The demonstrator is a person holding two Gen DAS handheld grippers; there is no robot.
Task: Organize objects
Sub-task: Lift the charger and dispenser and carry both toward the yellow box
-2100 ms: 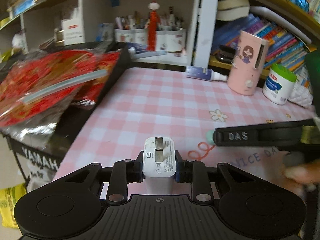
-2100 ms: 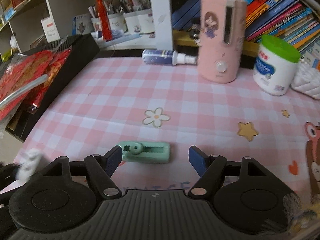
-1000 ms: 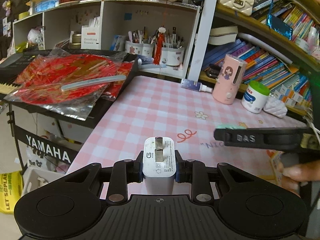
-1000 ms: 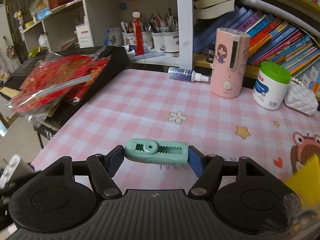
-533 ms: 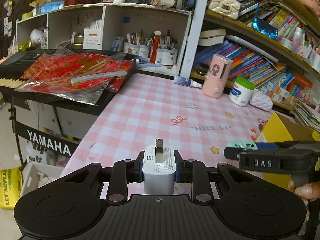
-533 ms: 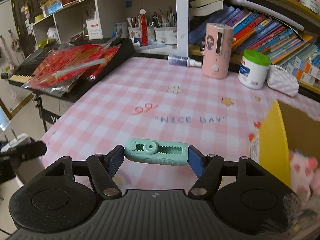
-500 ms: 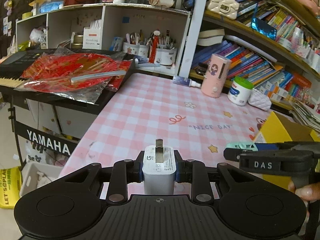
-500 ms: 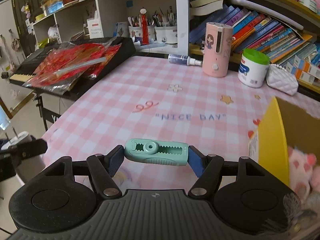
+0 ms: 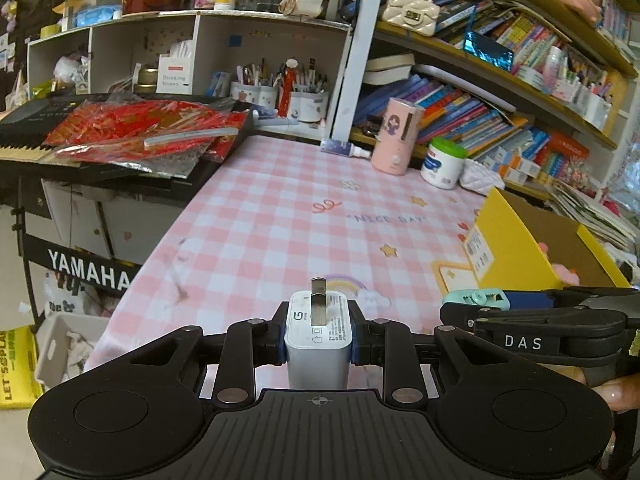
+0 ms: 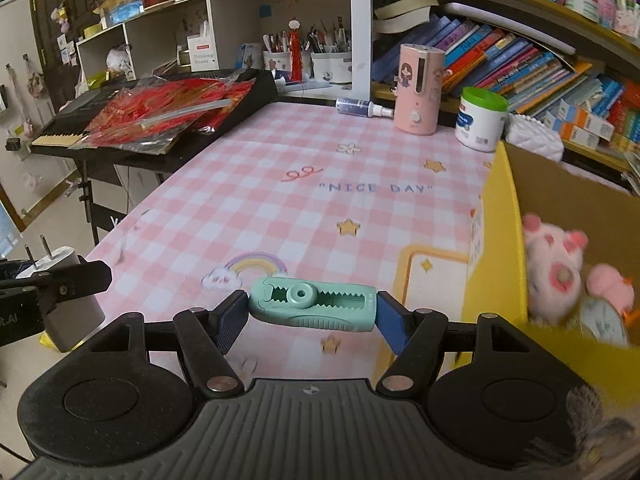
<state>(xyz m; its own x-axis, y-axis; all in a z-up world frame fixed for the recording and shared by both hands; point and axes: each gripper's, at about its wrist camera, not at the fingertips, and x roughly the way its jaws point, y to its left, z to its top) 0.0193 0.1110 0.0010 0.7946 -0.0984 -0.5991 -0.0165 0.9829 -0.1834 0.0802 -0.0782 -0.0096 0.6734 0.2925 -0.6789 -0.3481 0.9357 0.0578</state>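
Note:
My left gripper [image 9: 318, 340] is shut on a white plug charger [image 9: 318, 334], its prongs pointing forward, held above the near edge of the pink checked table [image 9: 280, 216]. My right gripper [image 10: 311, 312] is shut on a mint green correction-tape case [image 10: 314, 306], gripped end to end and lying crosswise above the table. In the left wrist view the green case [image 9: 476, 297] shows at the right, in the right gripper's fingers. In the right wrist view the charger [image 10: 60, 264] shows at the far left. A yellow cardboard box [image 10: 496, 248] stands open at the right with pink plush toys [image 10: 552, 268] inside.
At the table's back stand a pink cartoon humidifier [image 10: 418, 90], a white jar with a green lid [image 10: 480, 120] and a small spray bottle [image 10: 360, 106]. A keyboard under red foil packets [image 10: 168, 112] flanks the left side. Shelves of books and pen cups rise behind.
Both grippers have pulled back toward the near edge of the table, keeping hold of the charger and the green case. The yellow box has come into view at the right.

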